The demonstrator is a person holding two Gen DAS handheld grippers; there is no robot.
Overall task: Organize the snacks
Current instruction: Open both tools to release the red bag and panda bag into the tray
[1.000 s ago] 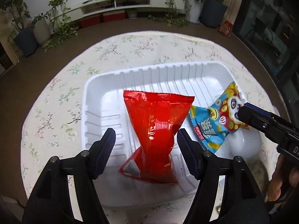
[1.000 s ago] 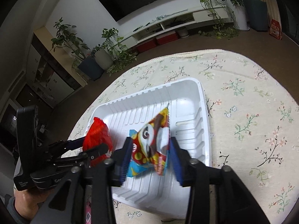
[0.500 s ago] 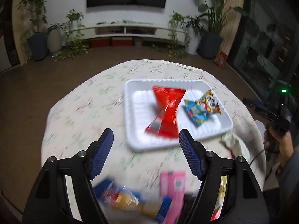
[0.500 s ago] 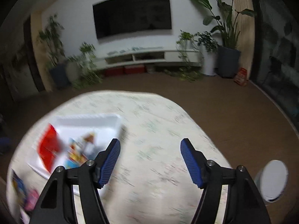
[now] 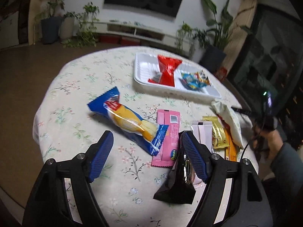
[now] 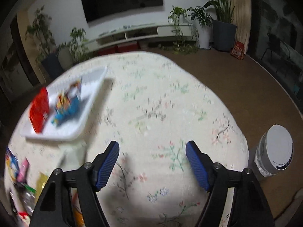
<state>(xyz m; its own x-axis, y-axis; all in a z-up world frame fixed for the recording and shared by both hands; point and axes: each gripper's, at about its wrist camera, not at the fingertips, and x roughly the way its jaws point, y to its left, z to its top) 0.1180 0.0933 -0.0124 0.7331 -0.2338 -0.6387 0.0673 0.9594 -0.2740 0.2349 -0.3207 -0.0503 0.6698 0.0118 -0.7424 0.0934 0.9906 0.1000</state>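
Observation:
A white tray [image 5: 141, 79] at the table's far side holds a red snack bag [image 5: 167, 70] and a blue-yellow snack bag [image 5: 193, 79]. My left gripper [image 5: 146, 138] hovers with its jaws opening and nothing between them, above a blue pack of yellow cakes [image 5: 126, 119] and a pink bar [image 5: 168, 130]. A black pouch [image 5: 177, 185] lies under its right finger. My right gripper [image 6: 152, 151] also has opening jaws, empty, over bare floral cloth. In the blurred right wrist view the tray [image 6: 87, 111] with its red bag [image 6: 38, 111] sits far left.
More loose packets lie at the near right: a white sachet [image 5: 202, 134], a gold wrapper [image 5: 217, 132] and a pale bag [image 5: 229, 117]. A person's hand [image 5: 269, 138] is at the right edge. A white cylinder device [image 6: 274, 151] stands on the floor beyond the table.
Both grippers let go of their bags in the tray and drew back. The left now looks over the loose snacks near the table's front; the right swung right over bare cloth.

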